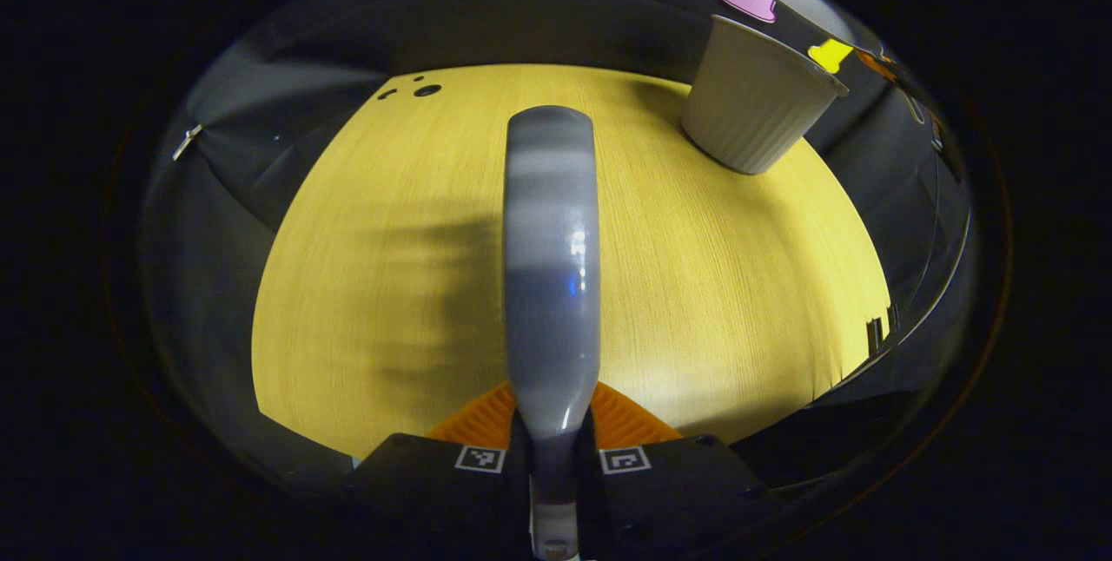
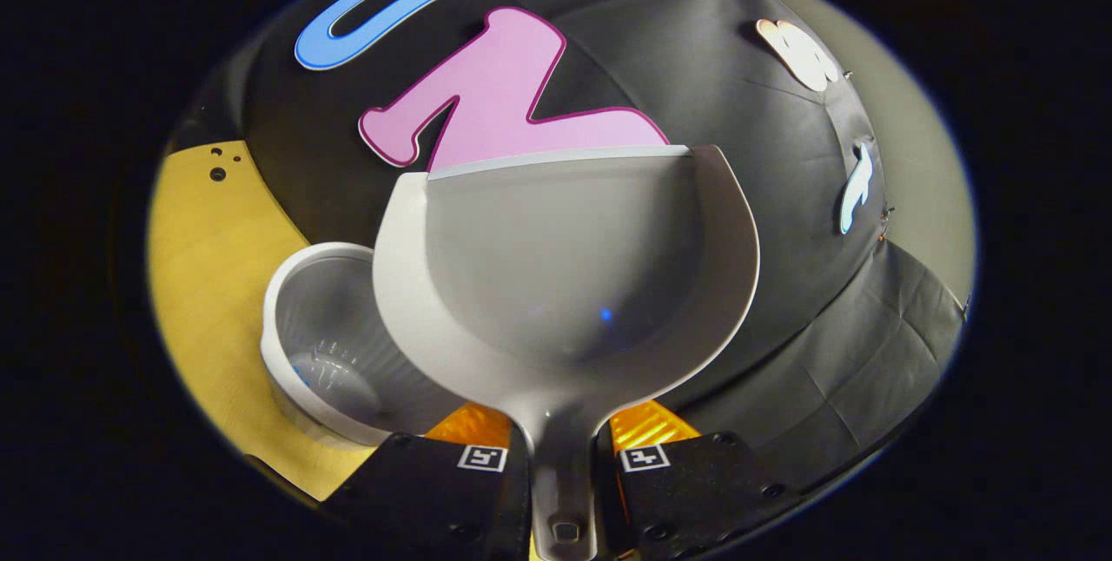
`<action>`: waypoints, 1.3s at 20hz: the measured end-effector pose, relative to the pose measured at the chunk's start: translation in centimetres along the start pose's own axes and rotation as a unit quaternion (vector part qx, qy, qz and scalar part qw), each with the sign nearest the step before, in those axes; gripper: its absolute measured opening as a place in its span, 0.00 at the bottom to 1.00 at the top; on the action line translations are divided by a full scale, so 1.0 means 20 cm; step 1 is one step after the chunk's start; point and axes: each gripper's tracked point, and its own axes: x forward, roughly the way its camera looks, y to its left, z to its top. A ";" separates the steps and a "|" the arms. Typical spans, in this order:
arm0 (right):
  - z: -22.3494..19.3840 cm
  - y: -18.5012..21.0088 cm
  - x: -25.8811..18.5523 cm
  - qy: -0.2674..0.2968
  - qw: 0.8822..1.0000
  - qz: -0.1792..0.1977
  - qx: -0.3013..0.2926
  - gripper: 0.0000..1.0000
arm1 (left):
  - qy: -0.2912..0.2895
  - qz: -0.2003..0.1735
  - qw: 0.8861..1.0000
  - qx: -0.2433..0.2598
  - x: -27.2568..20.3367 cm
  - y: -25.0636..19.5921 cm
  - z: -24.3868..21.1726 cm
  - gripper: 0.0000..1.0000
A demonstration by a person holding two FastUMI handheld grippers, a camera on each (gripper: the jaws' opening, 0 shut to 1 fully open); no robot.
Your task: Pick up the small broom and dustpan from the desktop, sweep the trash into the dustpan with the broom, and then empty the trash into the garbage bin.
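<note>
Two grippers: each clamped on one tool, both raised over the desktop.
Left gripper (image 1: 552, 457): jaws nearly closed, both fingers pressing the narrow neck of the broom.
Broom (image 1: 551, 266): grey glossy back runs straight out from the fingers, held above the wood; bristles not visible from this angle; it casts a blurred shadow to its left.
Desktop (image 1: 712, 283): light yellow wood grain, a few small dark holes near the far left corner.
Garbage bin (image 1: 752, 96): pale ribbed tub in the left gripper view, standing on the far right part of the desktop, close to the booth wall.
Right gripper (image 2: 563, 457): jaws nearly closed, both fingers pinching the dustpan handle.
Dustpan (image 2: 565, 274): grey scoop, lifted, hollow side facing the camera, straight lip at the top; no trash seen in it.
Bin in the right gripper view (image 2: 326, 344): just left of the dustpan and lower, partly behind its rim; mouth open, contents unclear.
</note>
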 end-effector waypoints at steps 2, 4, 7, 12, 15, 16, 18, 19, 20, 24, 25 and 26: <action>0.05 0.02 -0.13 -0.004 0.999 0.030 0.034 0.32 | -0.026 0.022 0.999 0.012 -0.04 0.00 0.02 0.25; 0.11 0.10 -0.24 -0.021 0.993 0.071 0.087 0.32 | -0.039 0.027 0.999 0.016 -0.09 0.00 0.01 0.25; 0.14 0.19 -0.40 -0.014 0.985 0.116 0.126 0.32 | -0.048 0.035 0.998 0.019 -0.15 0.06 -0.04 0.25; 0.11 0.46 -0.71 0.029 0.958 0.204 0.201 0.32 | -0.050 0.047 0.998 0.013 -0.15 0.18 -0.14 0.25; 0.02 0.66 -0.94 0.054 0.939 0.256 0.222 0.32 | -0.045 0.056 0.997 0.017 -0.15 0.25 -0.20 0.25; -0.04 0.72 -1.01 0.065 0.934 0.270 0.224 0.32 | -0.040 0.060 0.997 0.018 -0.14 0.28 -0.22 0.25; -0.16 0.86 -1.15 0.092 0.925 0.296 0.222 0.32 | -0.031 0.060 0.998 0.010 -0.12 0.29 -0.25 0.25; -0.23 0.93 -1.21 0.107 0.919 0.309 0.220 0.32 | -0.027 0.054 0.998 0.002 -0.12 0.27 -0.25 0.25; -0.31 1.00 -1.28 0.126 0.913 0.321 0.218 0.32 | -0.022 0.047 0.999 -0.003 -0.12 0.26 -0.25 0.25; -0.57 1.27 -1.46 0.199 0.882 0.366 0.220 0.32 | -0.001 0.024 1.000 0.004 -0.03 0.21 -0.27 0.25; -0.62 1.33 -1.48 0.213 0.877 0.373 0.217 0.33 | 0.002 0.019 1.000 0.001 -0.01 0.19 -0.26 0.25; -0.67 1.38 -1.48 0.229 0.870 0.378 0.220 0.33 | 0.006 0.015 1.000 -0.002 0.01 0.16 -0.26 0.25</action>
